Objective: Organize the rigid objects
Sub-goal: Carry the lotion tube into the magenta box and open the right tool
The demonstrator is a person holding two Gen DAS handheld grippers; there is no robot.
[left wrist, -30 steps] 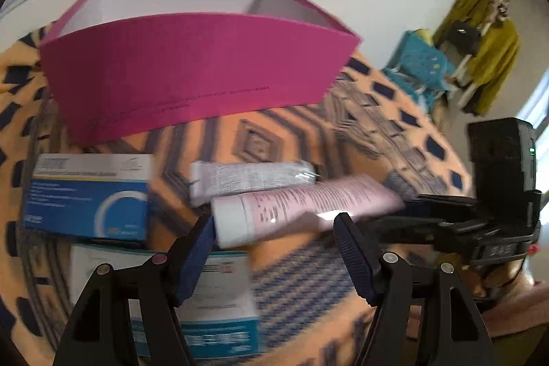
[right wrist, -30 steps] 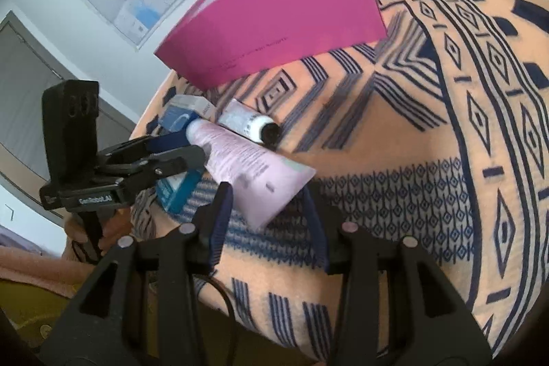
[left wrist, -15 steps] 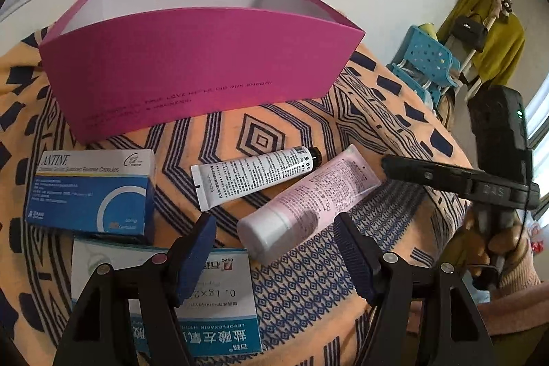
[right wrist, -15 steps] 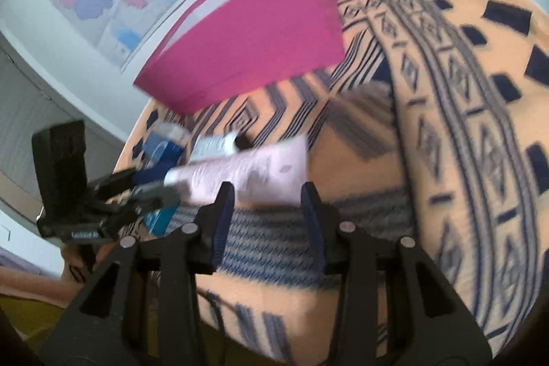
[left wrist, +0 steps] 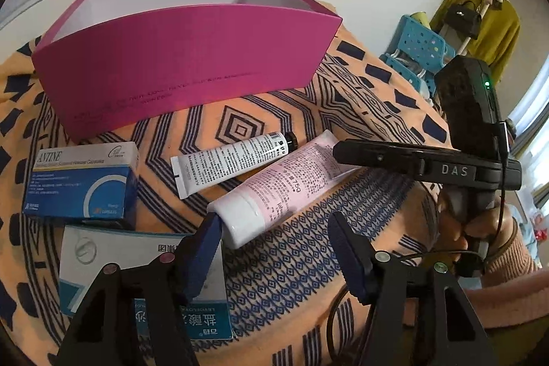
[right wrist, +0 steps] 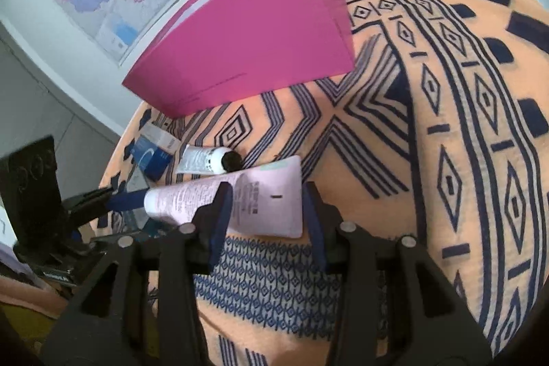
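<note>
Your pale pink plastic squeeze tube with the white cap [left wrist: 274,191] lies flat on the orange, navy-patterned woven cloth over the table [left wrist: 274,266], near the middle, its cap toward the left gripper [left wrist: 274,249] and its flat crimped tail toward the right gripper [right wrist: 264,211]. Expect it to be light, with a smooth, slightly slippery skin and a soft body that dents under pressure; the cap shoulder and the crimp are the stiff parts, so take hold there.

The right fingers [right wrist: 219,211] have just been opening and stand apart around the tail, not visibly pressing it. The left fingers [left wrist: 202,249] have just been closing but are apart, the cap just beyond them.

Just beyond it lies a slimmer white printed tube with a black cap [left wrist: 233,160]. Two blue-and-white cardboard medicine boxes [left wrist: 82,180] sit to the left, crisp-edged and easy to clamp. The open magenta cardboard box [left wrist: 185,57] stands at the far side.
</note>
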